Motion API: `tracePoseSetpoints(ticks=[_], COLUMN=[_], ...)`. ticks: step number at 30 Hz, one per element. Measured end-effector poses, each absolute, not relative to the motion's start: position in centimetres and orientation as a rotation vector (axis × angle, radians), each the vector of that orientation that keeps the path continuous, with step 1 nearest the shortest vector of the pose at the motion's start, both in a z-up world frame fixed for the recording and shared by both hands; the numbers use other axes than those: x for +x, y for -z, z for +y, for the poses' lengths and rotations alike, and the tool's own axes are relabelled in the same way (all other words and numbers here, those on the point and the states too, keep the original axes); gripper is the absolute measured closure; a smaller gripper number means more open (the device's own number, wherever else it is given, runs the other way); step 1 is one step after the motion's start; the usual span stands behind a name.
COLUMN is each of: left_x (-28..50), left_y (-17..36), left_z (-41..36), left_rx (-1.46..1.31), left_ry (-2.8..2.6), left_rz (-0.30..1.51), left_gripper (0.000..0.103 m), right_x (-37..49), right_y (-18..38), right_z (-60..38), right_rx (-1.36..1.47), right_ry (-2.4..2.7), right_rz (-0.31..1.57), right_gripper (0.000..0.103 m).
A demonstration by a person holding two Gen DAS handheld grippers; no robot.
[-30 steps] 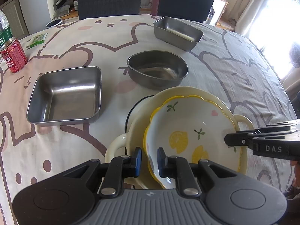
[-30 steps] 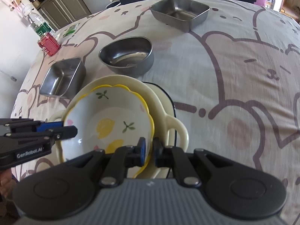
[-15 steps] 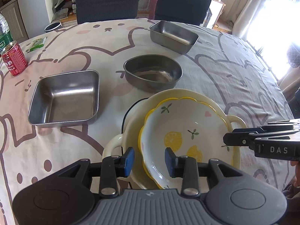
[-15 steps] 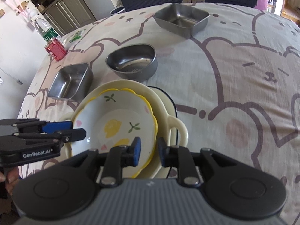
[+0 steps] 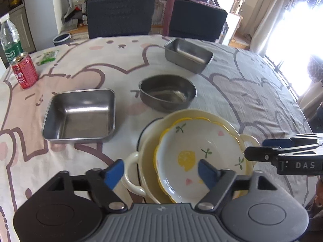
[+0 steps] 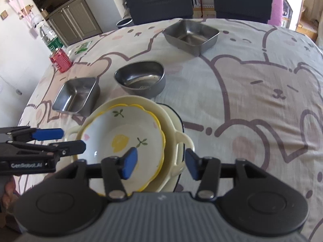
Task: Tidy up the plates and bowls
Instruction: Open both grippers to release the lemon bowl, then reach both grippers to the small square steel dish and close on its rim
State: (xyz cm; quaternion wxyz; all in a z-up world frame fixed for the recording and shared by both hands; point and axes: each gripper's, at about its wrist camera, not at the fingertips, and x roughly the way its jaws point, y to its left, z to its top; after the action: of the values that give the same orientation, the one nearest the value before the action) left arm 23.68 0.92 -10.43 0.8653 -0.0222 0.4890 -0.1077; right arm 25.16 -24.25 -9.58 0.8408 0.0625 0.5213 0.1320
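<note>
A white bowl with lemon prints and a yellow scalloped rim (image 5: pixel 199 157) (image 6: pixel 123 139) sits in a cream plate (image 5: pixel 150 141), which rests on a cream two-handled dish (image 5: pixel 131 173) (image 6: pixel 183 143). My left gripper (image 5: pixel 160 173) (image 6: pixel 68 140) hovers at the stack's left edge, jaws opening, its blue pads clear of the rims. My right gripper (image 6: pixel 160 165) (image 5: pixel 257 148) hovers at the right edge, jaws opening too, pads touching nothing. Beyond the stack stand an oval steel bowl (image 5: pixel 167 92) (image 6: pixel 141 80), a square steel tray (image 5: pixel 80 115) (image 6: pixel 77 95) and a rectangular steel tray (image 5: pixel 187 54) (image 6: pixel 191 35).
A bear-print cloth (image 5: pixel 242 92) covers the table. A red can (image 5: pixel 25 70), a water bottle (image 5: pixel 10 40) and a green packet (image 5: pixel 48 56) stand at the far left. Two dark chairs (image 5: pixel 119 16) are at the far edge. A hand (image 6: pixel 8 193) shows at lower left.
Both grippers were shut on the lemon bowl's rim; their jaws have spread and let go. Both have lifted and drawn back a little, and the bowl now rests in the cream plate.
</note>
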Motion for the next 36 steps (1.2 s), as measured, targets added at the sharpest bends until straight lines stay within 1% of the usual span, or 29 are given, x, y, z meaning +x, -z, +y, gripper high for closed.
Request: tracePoseSetpoints(ticks=[1,2,4,5,7,8,10,15,19,26,27,28,29,30,31,32,33,34,35,36], left_x=[23.7,23.8,23.8,23.9,24.0,24.1,24.4,25.5,26.6,27.9,28.1,28.4,28.6,28.9,29.2,29.4,29.7,30.0,30.2,30.4], left_y=[10.4,10.3,10.1,9.9,9.7,9.6,9.5,9.4,9.8,11.1,11.3,11.5,11.6,11.8,12.0,12.2,12.5,12.7,12.9,13.2], left_z=[1.2,1.5,2.1,2.4,3.1,3.7,4.8,7.9,10.7,14.6,14.9,15.2,15.5,15.8,16.0,16.1,16.2,16.2,16.2,16.3], left_rx=[-0.053,-0.059,-0.062,-0.06,-0.059,-0.066,-0.088,-0.124,-0.159,-0.207,-0.21,-0.212,-0.217,-0.224,-0.229,-0.23,-0.229,-0.227,-0.227,-0.229], left_ry=[0.222,0.216,0.195,0.181,0.157,0.147,0.124,0.025,-0.082,-0.213,-0.22,-0.226,-0.228,-0.227,-0.224,-0.219,-0.213,-0.203,-0.193,-0.185], left_rz=[1.02,1.013,0.993,0.979,0.951,0.941,0.921,0.87,0.865,0.868,0.87,0.871,0.871,0.871,0.872,0.87,0.869,0.867,0.866,0.869], left_gripper=[0.015,0.012,0.008,0.005,0.002,0.002,0.0,0.0,0.0,0.001,0.002,0.004,0.01,0.013,0.018,0.024,0.028,0.034,0.039,0.04], right_x=[25.2,25.2,25.3,25.3,25.4,25.4,25.6,26.9,28.2,31.5,31.9,32.3,32.7,33.1,33.6,33.9,34.0,34.2,34.4,34.5], right_y=[9.5,9.5,9.4,9.3,9.1,8.9,8.6,8.4,8.5,9.6,9.9,10.3,10.8,11.2,11.7,12.1,11.9,11.9,12.1,12.3], right_z=[-24.3,-24.4,-24.5,-24.5,-24.2,-24.1,-23.9,-22.4,-20.6,-16.8,-16.3,-15.8,-15.3,-14.9,-14.4,-14.0,-13.5,-13.1,-12.5,-12.2], right_rx=[0.138,0.143,0.148,0.145,0.133,0.131,0.141,0.196,0.219,0.312,0.327,0.346,0.372,0.398,0.422,0.446,0.458,0.466,0.479,0.482], right_ry=[-0.273,-0.267,-0.25,-0.241,-0.224,-0.219,-0.217,-0.25,-0.278,-0.304,-0.308,-0.315,-0.327,-0.336,-0.341,-0.346,-0.365,-0.384,-0.393,-0.394], right_rz=[1.095,1.088,1.073,1.059,1.019,0.995,0.952,0.913,0.89,0.948,0.97,0.991,1.01,1.029,1.052,1.056,1.029,1.024,1.028,1.03], right_gripper=[0.032,0.029,0.018,0.015,0.003,0.0,0.0,0.0,0.0,0.0,0.002,0.008,0.012,0.02,0.024,0.024,0.035,0.048,0.053,0.055])
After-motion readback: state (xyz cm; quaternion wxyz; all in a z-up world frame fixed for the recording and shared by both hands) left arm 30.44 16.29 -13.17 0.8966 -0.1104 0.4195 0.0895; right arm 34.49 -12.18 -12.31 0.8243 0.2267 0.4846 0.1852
